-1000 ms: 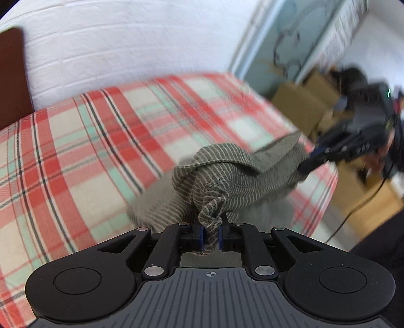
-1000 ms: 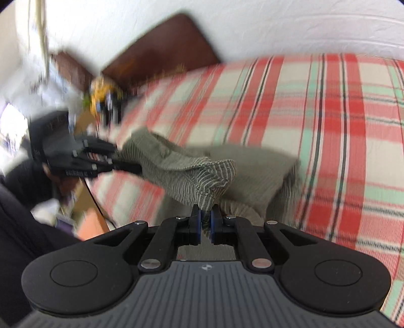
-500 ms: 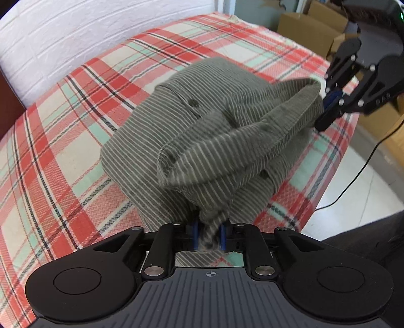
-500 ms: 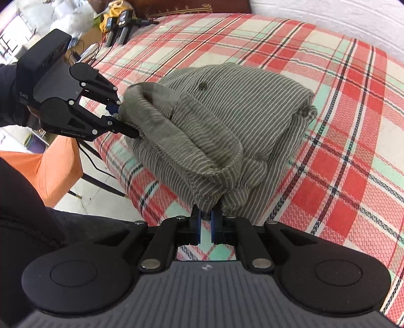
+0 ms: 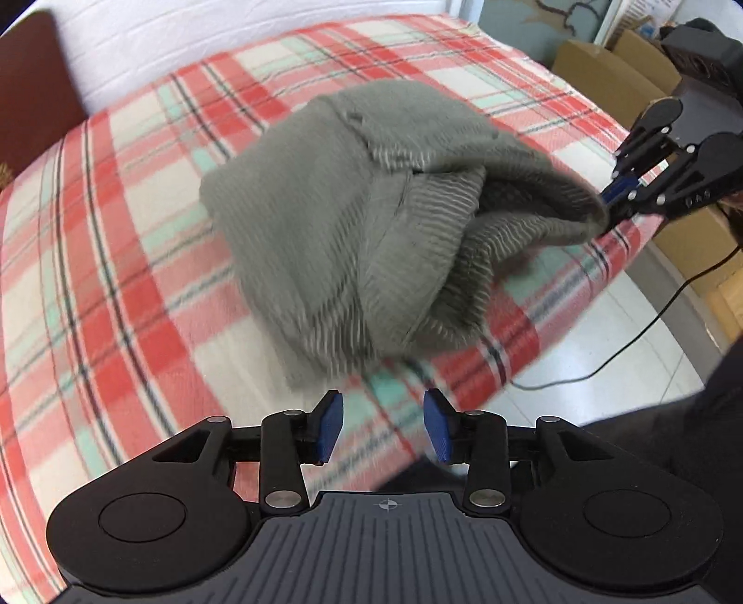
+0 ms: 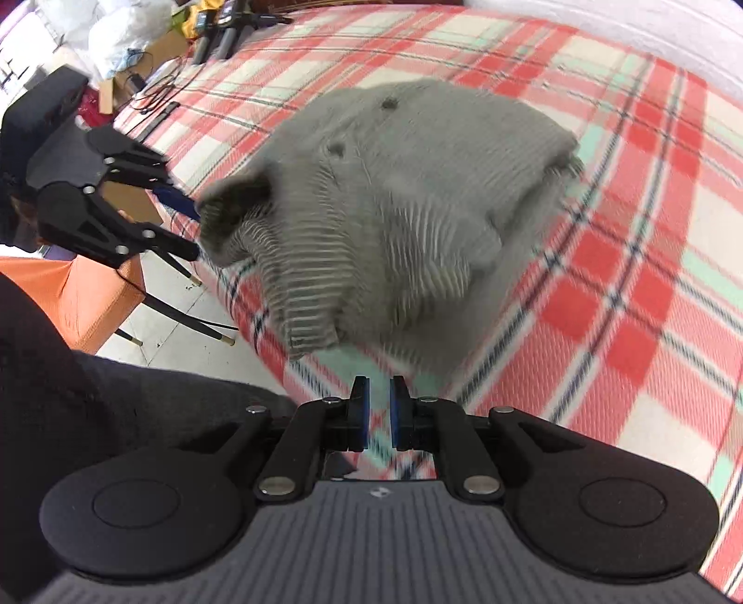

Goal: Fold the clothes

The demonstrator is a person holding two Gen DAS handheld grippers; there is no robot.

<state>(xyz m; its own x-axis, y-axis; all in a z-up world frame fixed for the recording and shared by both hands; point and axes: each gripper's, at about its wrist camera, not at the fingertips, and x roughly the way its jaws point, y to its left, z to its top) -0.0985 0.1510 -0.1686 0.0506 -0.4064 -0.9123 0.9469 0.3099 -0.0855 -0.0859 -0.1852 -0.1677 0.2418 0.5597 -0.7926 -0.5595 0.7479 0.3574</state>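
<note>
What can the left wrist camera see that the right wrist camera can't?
Only the left wrist view shows cardboard boxes past the bed, a dark brown panel by the wall, and the right hand-held gripper from outside, at the garment's edge.

Only the right wrist view shows an orange seat, white bags, and the left hand-held gripper, open beside the garment.

Both show the grey striped garment, bunched on the plaid bedspread.
</note>
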